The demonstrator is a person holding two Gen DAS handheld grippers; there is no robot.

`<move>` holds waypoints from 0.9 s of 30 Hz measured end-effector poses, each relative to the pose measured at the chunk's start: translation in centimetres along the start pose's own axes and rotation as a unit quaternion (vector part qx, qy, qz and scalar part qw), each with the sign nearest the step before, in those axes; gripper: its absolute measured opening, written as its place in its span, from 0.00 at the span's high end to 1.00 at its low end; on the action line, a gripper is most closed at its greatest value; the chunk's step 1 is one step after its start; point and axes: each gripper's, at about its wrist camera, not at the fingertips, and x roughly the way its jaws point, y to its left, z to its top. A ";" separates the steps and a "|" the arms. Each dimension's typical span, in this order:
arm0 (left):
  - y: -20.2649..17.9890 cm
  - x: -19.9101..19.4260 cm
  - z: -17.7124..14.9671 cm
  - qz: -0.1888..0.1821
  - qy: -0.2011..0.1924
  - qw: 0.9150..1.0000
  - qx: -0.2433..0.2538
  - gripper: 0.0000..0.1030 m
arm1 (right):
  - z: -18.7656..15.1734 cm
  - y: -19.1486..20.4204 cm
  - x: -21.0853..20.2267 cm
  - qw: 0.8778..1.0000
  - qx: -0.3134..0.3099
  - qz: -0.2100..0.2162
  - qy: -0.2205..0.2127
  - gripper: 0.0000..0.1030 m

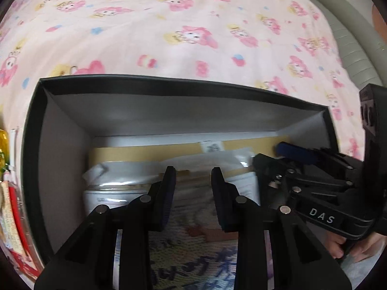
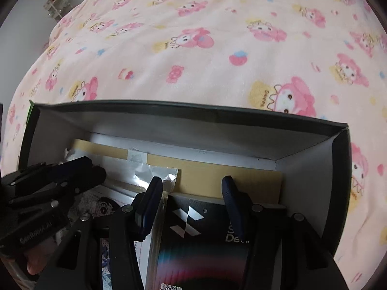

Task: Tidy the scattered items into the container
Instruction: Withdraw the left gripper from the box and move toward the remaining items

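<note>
Both grippers reach down into a dark open-topped box (image 1: 183, 84) that sits on a bed covered by a pink cartoon-print blanket (image 1: 169, 24), so this looks like the stowing stage of the tidy-up rather than a pickup. In the right wrist view, the right gripper (image 2: 193, 193) has its fingers on either side of a black printed packet (image 2: 208, 236) with a white diamond logo; the packet stands on end near the box's right wall, probably so it slots in beside the flatter things. I cannot tell whether the pads press on it or stand just clear, so the grip is uncertain. In its own view, the left gripper (image 1: 193, 188) hangs with a narrow gap between its fingers over a pouch with blue lettering (image 1: 193, 253); nothing is visibly between the pads, so it seems released and empty. A tan envelope (image 2: 217, 166) lies flat along the far wall as the bottom layer, with a clear plastic bag (image 2: 150, 171) on top, which leaves the near side free for upright items. Outside the box's left wall, a red-and-white packet (image 1: 14, 229) and something yellow (image 1: 3, 145) remain on the bed, apparently yet to go in.
</note>
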 end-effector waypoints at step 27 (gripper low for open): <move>-6.4 -17.5 -15.4 -0.024 -0.117 0.992 0.050 0.68 | -17.6 7.6 -19.5 0.982 -0.004 0.004 -0.187 0.55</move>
